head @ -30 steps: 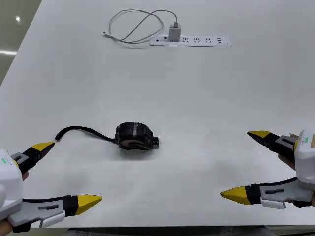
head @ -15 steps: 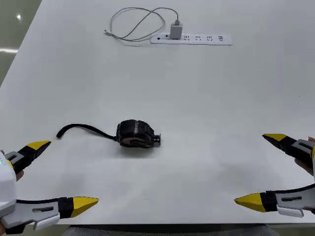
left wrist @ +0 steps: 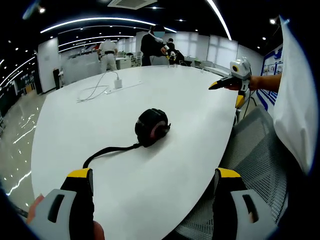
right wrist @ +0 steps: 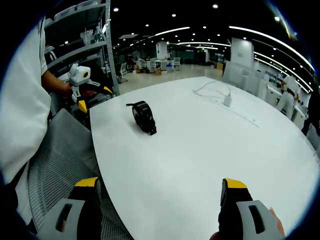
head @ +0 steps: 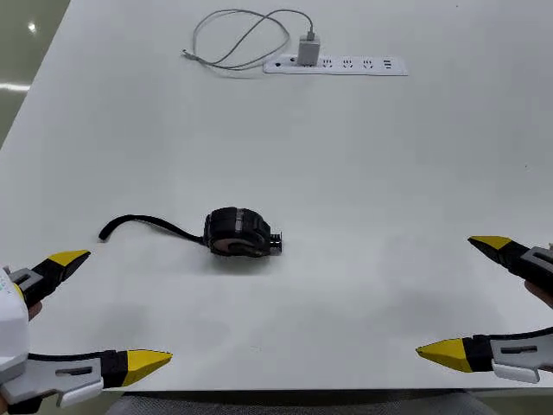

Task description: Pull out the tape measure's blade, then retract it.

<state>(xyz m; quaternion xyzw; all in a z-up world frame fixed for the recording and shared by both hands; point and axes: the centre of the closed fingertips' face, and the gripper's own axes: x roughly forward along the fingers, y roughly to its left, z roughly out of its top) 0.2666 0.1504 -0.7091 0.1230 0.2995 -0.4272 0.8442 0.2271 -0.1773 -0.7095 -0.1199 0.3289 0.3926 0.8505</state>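
Note:
A black tape measure (head: pixel 236 233) lies on the white table (head: pixel 346 173), its black wrist strap (head: pixel 143 226) trailing to the left and its blade drawn in. It also lies ahead in the left gripper view (left wrist: pixel 153 126) and in the right gripper view (right wrist: pixel 143 116). My left gripper (head: pixel 111 309) hovers at the near left table edge, open and holding nothing, well short of the tape measure. My right gripper (head: pixel 471 298) hovers at the near right edge, also open with nothing in it. Each gripper's yellow-tipped jaws (left wrist: pixel 152 177) (right wrist: pixel 159 187) stand wide apart.
A white power strip (head: pixel 337 66) with a plugged-in charger (head: pixel 308 49) and a looped grey cable (head: pixel 238 39) lies at the far side. A mesh chair seat (right wrist: pixel 60 160) sits below the near table edge. People stand in the background (left wrist: pixel 154 45).
Both grippers have drawn back slightly toward the near edge and outward. The tape measure has stayed where it was.

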